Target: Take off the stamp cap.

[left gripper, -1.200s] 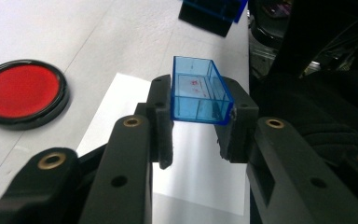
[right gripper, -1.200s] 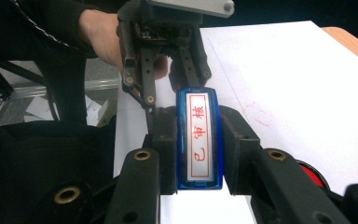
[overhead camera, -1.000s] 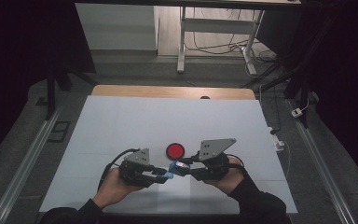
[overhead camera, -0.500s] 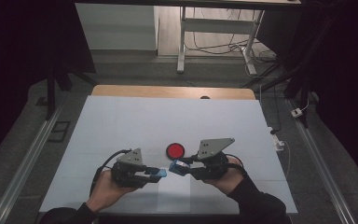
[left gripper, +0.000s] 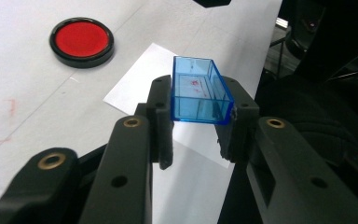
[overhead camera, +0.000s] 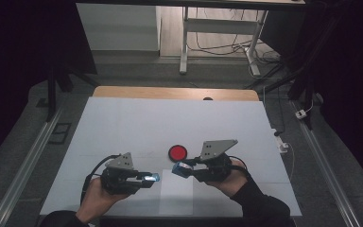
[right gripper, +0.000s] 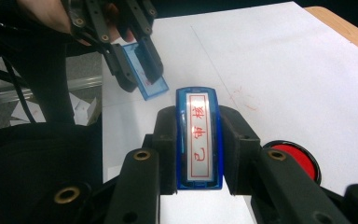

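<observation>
My left gripper (overhead camera: 152,178) (left gripper: 199,103) is shut on a clear blue rectangular cap (left gripper: 198,91) (overhead camera: 155,178), its hollow side facing up, held above a white sheet of paper (overhead camera: 176,201) (left gripper: 135,88). My right gripper (overhead camera: 178,169) (right gripper: 199,125) is shut on a blue stamp (right gripper: 199,135) (overhead camera: 181,169) whose white face carries red characters in a red frame. The two grippers point at each other with a small gap between cap and stamp. In the right gripper view the left gripper holds the cap (right gripper: 145,79) just beyond the stamp. A round red ink pad (overhead camera: 177,152) (left gripper: 81,41) (right gripper: 294,161) lies on the table behind them.
The white tabletop (overhead camera: 170,123) ends in a wooden strip (overhead camera: 170,93) at the far side. Faint red smudges mark the surface (left gripper: 4,112). A cable and plug (overhead camera: 283,143) hang off the right edge. Metal rails run along both sides on the floor.
The left gripper has drawn away to the left with the blue cap, opening a gap where cap and stamp met before. The right gripper has kept still.
</observation>
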`<move>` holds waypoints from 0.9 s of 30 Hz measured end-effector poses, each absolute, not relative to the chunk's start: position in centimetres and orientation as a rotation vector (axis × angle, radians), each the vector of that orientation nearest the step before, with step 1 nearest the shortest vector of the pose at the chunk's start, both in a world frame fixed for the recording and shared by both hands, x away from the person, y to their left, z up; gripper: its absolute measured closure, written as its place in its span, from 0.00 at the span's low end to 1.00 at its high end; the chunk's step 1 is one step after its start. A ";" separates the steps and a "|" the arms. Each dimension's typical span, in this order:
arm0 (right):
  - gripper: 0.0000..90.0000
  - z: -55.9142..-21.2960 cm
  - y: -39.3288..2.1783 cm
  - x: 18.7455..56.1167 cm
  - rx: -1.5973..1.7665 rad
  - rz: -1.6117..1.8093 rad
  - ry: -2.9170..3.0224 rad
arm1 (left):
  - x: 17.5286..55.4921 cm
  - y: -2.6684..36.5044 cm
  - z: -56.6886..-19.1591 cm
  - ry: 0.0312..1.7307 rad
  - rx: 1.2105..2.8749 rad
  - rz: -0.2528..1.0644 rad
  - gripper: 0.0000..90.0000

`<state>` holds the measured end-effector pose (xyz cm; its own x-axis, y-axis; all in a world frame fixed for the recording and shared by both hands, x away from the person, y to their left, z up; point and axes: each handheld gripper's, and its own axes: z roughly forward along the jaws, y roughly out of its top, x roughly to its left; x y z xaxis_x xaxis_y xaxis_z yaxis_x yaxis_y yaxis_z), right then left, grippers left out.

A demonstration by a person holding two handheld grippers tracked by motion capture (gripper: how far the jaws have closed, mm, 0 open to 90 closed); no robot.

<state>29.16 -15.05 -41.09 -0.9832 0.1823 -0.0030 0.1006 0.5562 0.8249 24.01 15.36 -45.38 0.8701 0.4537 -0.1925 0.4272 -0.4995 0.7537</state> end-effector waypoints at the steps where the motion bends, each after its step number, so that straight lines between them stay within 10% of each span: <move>1: 0.78 -41.1 -15.0 29.2 0.245 1.418 2.691 | 23.9 15.5 -45.3 0.632 2.163 0.043 0.76; 27: 0.78 -41.2 -15.2 29.4 0.293 1.378 2.681 | 19.9 21.6 -46.4 0.870 2.064 0.164 0.76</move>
<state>29.41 -15.21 -41.20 -0.9750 0.2217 -0.0120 0.1193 0.5687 0.8139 19.89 21.62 -46.36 0.7476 0.6355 -0.1928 0.5212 -0.3815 0.7634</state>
